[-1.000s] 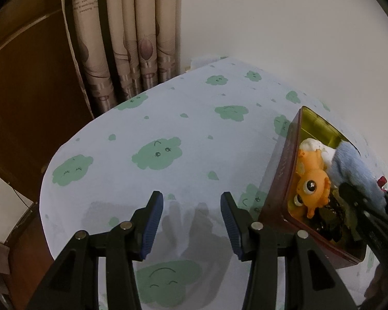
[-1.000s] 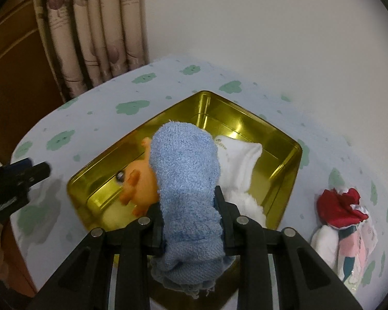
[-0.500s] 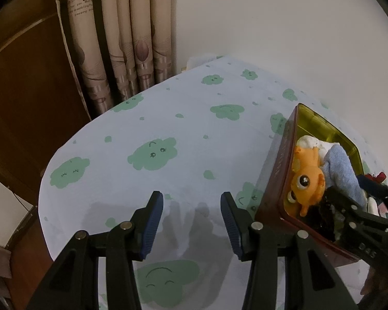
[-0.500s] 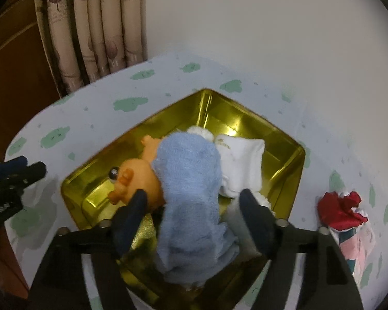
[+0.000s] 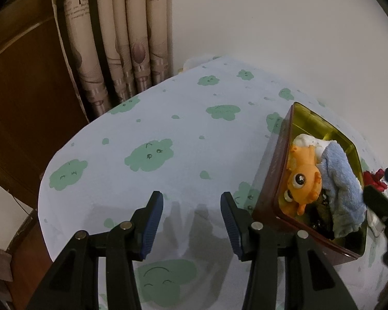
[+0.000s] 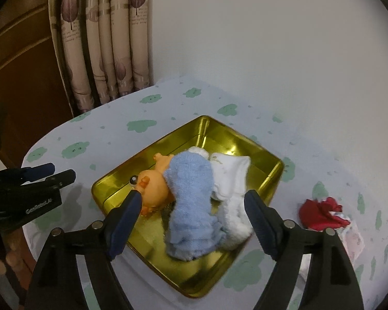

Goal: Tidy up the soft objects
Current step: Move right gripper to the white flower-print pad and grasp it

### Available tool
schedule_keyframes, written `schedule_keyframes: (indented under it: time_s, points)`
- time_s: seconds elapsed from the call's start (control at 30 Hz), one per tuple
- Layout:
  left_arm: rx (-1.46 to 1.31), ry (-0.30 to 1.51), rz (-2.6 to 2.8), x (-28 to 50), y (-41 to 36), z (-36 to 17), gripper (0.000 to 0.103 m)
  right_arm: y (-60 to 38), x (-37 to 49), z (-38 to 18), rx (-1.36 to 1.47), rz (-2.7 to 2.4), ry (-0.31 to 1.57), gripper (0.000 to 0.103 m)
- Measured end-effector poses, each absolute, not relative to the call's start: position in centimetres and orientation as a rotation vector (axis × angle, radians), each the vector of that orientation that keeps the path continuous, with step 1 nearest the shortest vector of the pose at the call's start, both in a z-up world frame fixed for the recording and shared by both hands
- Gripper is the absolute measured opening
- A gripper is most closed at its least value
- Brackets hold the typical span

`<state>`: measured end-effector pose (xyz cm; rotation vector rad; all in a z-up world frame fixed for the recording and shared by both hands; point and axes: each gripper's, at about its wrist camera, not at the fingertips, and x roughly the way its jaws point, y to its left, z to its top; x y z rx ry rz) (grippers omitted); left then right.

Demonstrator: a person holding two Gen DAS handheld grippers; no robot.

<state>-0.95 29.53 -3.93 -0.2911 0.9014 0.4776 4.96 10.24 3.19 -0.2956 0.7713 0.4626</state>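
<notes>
Right gripper (image 6: 191,201): angled down above the near half of the shallow gold metal tin (image 6: 269,175); jaws opening, spread wide, pads clear of the fluffy light-blue rolled cloth (image 6: 191,201) that lies between them.
Light-blue cloth: resting in the tin, draped over the orange rubber big-eyed toy (image 6: 152,191) on its left, touching the white folded cloths (image 6: 232,180) on its right.
Left gripper (image 5: 191,222): tilted down over the white tablecloth with green cloud prints (image 5: 155,134), left of the tin; jaws wide apart, nothing between them.
Red crumpled fabric (image 6: 320,214): on the tablecloth, right of the tin, apart from it.
</notes>
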Motion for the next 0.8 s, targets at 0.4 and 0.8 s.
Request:
schedule_keyframes:
  time_s: [0.4,0.8]
  points:
    - [-0.293,0.897,0.489,-1.0,29.6,-3.8,0.047,0.0,5.6,5.6,-0.182,0.303,0.738,0.079]
    - [-0.322,0.907,0.471,-1.0,29.9,-4.0,0.047,-15.9,12.8,1.6,-0.004,-0.117,0.969,0.079]
